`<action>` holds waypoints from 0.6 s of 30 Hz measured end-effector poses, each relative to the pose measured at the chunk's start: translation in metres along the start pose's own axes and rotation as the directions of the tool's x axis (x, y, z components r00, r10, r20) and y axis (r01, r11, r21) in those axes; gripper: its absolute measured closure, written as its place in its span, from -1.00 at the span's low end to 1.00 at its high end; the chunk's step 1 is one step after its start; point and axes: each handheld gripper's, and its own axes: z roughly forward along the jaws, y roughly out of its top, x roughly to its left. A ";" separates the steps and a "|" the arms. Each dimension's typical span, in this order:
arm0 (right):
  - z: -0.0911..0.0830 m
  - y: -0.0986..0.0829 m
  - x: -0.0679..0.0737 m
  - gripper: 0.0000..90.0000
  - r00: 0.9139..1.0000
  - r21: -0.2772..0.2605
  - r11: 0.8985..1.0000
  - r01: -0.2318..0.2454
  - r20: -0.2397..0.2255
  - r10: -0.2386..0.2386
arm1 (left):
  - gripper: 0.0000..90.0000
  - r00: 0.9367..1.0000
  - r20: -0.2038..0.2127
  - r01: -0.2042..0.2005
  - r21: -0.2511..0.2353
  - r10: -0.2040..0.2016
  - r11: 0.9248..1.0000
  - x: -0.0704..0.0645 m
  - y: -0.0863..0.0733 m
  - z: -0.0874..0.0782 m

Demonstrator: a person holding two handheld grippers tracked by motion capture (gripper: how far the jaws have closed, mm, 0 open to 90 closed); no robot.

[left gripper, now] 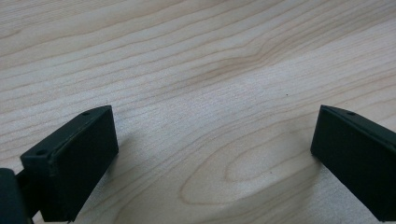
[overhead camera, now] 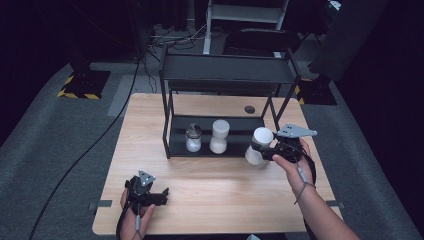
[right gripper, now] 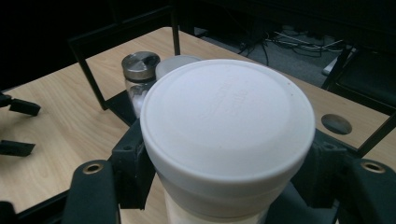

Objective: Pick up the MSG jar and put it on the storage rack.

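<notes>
High view, bottom: our left gripper (overhead camera: 161, 193) sits idle, right gripper (overhead camera: 265, 151) grips the white lidded plastic jar (overhead camera: 258, 145) at mid-right, by the black metal shelf rack (overhead camera: 216, 135); shelving looks pending.
Left gripper view: jaws spread over the light wooden table (left gripper: 205, 70).
Right gripper view: jaws clamp jar (right gripper: 228, 135); steel-capped glass jar (right gripper: 139, 74) upper left.

Both grippers black: left gripper (overhead camera: 161, 194), right gripper (overhead camera: 265, 151); grey three-cornered plates on top; blocky fingers (left gripper: 70, 163); bare forearms.

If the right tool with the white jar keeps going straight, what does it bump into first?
Probably the steel-lidded glass jar or the white jar beside it on the rack's lower shelf; depth is unclear. The right tool points there.
</notes>
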 end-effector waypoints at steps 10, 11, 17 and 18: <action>0.018 0.007 -0.011 -0.26 1.000 -0.002 1.000 0.009 0.029 -0.009 | -1.00 1.000 0.000 0.000 0.000 0.000 1.000 0.000 0.000 0.000; 0.020 0.007 -0.012 -0.26 0.999 -0.004 1.000 0.011 0.031 -0.010 | -1.00 1.000 0.000 0.000 0.000 0.000 1.000 0.000 0.000 0.000; 0.033 0.008 -0.017 -0.26 0.999 -0.007 1.000 0.020 0.031 -0.020 | -1.00 1.000 0.000 0.000 0.000 0.000 1.000 0.000 0.000 0.000; 0.035 0.008 -0.017 -0.26 0.999 -0.006 1.000 0.020 0.031 -0.020 | -1.00 1.000 0.000 -0.001 0.000 0.001 1.000 0.000 0.000 0.000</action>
